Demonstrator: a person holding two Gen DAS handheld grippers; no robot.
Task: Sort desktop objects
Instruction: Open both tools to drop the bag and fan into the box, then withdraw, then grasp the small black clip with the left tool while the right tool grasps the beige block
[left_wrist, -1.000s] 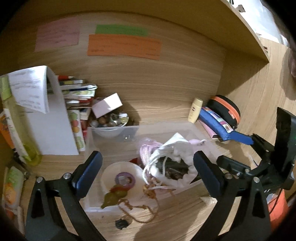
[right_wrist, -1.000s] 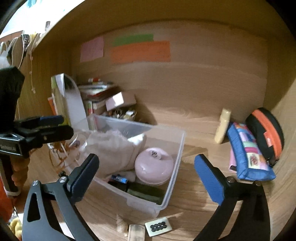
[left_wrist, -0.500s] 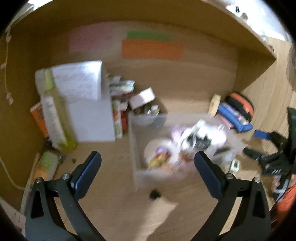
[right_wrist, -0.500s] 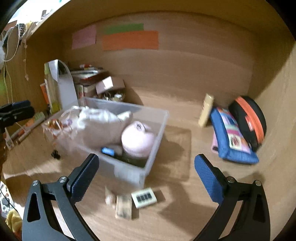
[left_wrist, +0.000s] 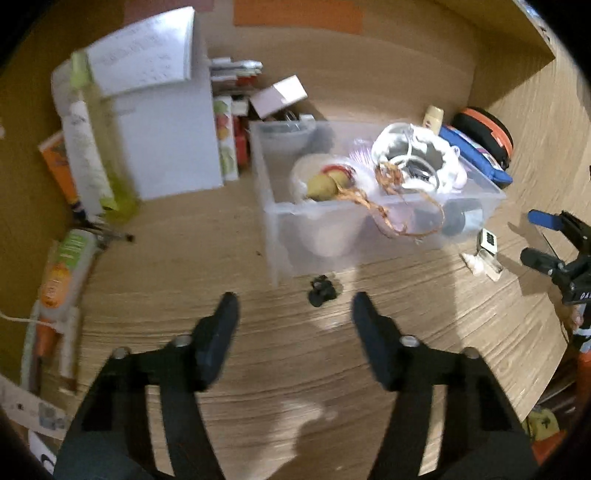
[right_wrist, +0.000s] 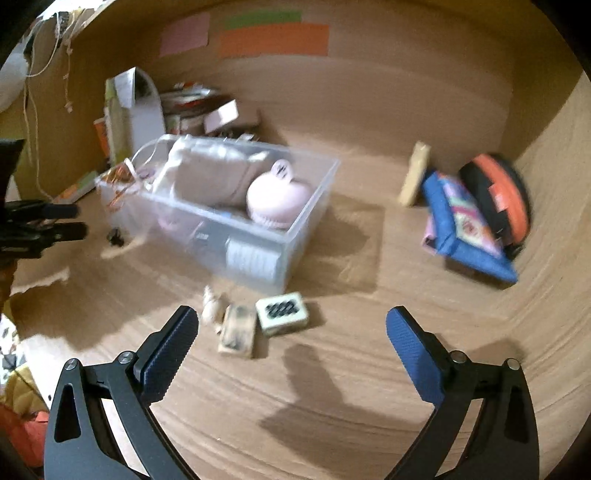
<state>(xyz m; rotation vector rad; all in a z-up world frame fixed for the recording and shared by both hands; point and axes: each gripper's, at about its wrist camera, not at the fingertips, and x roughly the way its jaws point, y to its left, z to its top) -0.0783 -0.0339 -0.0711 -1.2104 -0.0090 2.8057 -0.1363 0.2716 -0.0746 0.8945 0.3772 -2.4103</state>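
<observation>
A clear plastic bin (left_wrist: 273, 221) (right_wrist: 314, 206) stands on the wooden desk, holding a white drawstring pouch (left_wrist: 448, 155), a pink round case (right_wrist: 277, 199), a bead string (left_wrist: 406, 218) and more. My left gripper (left_wrist: 293, 314) is open and empty, just in front of a small black clip (left_wrist: 321, 290) lying before the bin. My right gripper (right_wrist: 291, 328) is open and empty, above a mahjong tile (right_wrist: 282, 313), a small stamp block (right_wrist: 238, 330) and a pale shell-like piece (right_wrist: 211, 308).
A blue pencil case (right_wrist: 461, 225), a black-and-orange round case (right_wrist: 495, 199) and a cream tube (right_wrist: 415, 173) lie at the right. White file holder (left_wrist: 166, 140), books, a green tube (left_wrist: 66, 266) and pens sit at the left. Coloured notes hang on the back wall (right_wrist: 273, 38).
Both grippers have pulled back from the bin toward the desk front. The left gripper's jaws have narrowed somewhat and now frame the black clip; the right now frames the tile and stamp.
</observation>
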